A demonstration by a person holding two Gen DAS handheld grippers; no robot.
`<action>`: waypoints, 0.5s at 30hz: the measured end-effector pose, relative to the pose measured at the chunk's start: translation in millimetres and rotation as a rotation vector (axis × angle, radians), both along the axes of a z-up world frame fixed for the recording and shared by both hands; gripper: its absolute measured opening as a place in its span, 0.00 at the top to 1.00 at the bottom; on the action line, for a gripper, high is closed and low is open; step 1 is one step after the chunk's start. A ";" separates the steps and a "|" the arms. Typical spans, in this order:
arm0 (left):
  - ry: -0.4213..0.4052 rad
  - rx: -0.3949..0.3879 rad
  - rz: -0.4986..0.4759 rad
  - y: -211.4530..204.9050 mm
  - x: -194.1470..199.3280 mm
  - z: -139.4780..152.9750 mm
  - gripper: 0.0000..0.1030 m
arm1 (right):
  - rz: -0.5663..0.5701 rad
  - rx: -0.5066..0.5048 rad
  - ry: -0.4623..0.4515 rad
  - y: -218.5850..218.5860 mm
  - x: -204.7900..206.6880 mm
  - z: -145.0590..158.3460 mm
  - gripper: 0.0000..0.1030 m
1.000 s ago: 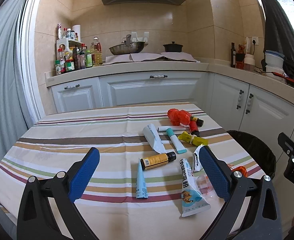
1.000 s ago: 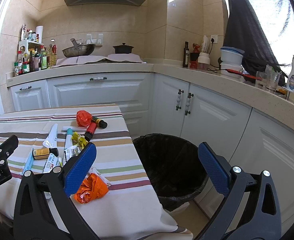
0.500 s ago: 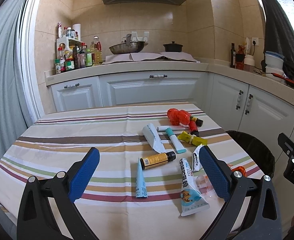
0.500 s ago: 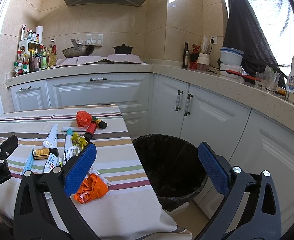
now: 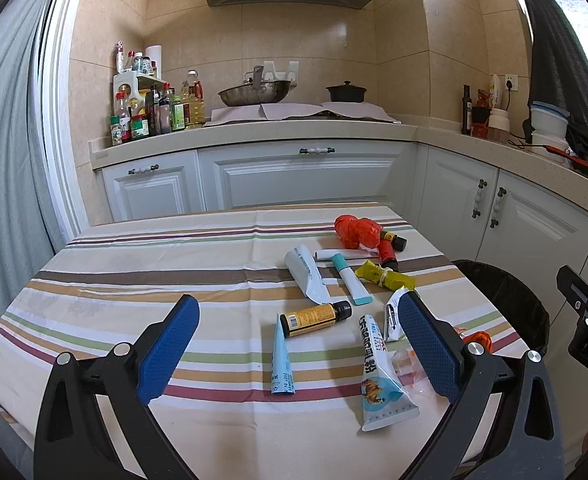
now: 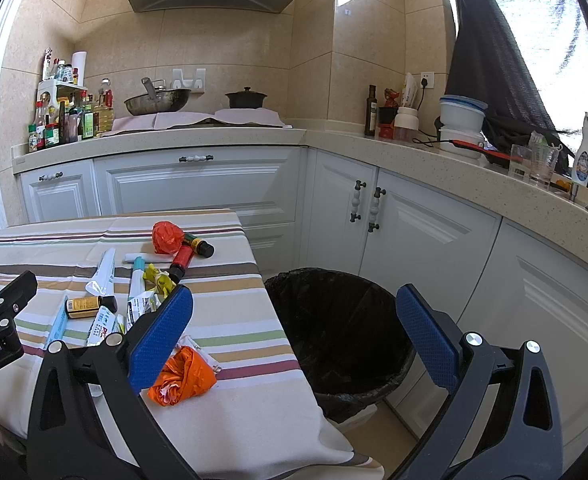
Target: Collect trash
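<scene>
Both grippers are spread wide with nothing between the blue pads: the left gripper (image 5: pixel 297 346) hangs over the near part of the table (image 5: pixel 134 264), the right gripper (image 6: pixel 294 334) over the table's right edge and the bin (image 6: pixel 333 320). Trash lies in a loose cluster on the right half of the striped cloth. At the far end a crumpled red bag (image 5: pixel 355 232) touches two small bottles, one dark-capped (image 5: pixel 394 241) and one red (image 5: pixel 385 255). Just nearer lie a white stick (image 5: pixel 341 255), a white tube with a teal cap (image 5: pixel 351 279), a flattened grey-white tube (image 5: pixel 305 274) and a knotted yellow wrapper (image 5: pixel 383 276). Nearer again, an amber bottle (image 5: pixel 313 318) with a black cap lies on its side, its base touching the tip of a pale blue tube (image 5: pixel 281 360). To the right of that lie a large white tube (image 5: pixel 377 376) with print and a small white packet (image 5: pixel 393 314), partly behind the left gripper's right pad. A crumpled orange bag (image 6: pixel 184 376) sits near the table's right front corner, on clear wrapping and partly behind the right gripper's left pad. The left half of the cloth is bare. Beside the table's right edge and below it stands the bin, black-lined, round, its mouth open, hemmed by white cabinets (image 6: pixel 413 232) behind and to the right.
</scene>
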State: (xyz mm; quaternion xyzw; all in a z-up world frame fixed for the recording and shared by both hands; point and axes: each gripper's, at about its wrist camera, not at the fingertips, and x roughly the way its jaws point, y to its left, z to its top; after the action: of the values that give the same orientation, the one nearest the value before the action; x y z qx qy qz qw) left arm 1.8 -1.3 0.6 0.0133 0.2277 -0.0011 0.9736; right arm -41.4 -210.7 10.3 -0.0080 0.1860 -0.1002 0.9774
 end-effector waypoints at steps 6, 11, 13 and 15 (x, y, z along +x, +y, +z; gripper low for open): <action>-0.002 0.001 -0.002 1.9 -1.9 1.8 0.06 | 0.000 0.000 0.000 -0.1 -0.1 0.6 0.04; -0.002 0.002 -0.003 2.3 -2.1 2.1 0.06 | 0.000 0.000 -0.001 0.2 -0.2 0.6 0.04; -0.001 0.002 -0.003 2.3 -2.0 2.1 0.06 | 0.000 -0.001 0.000 -0.2 -0.3 1.0 0.04; -0.002 0.002 -0.002 2.3 -2.2 1.9 0.06 | -0.001 0.000 -0.001 0.1 -0.3 0.9 0.04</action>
State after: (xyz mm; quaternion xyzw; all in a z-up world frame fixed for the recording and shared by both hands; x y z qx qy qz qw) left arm -0.4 1.0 2.5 0.0144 0.2268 -0.0018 0.9738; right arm -41.7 -210.6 11.2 -0.0077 0.1857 -0.1005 0.9774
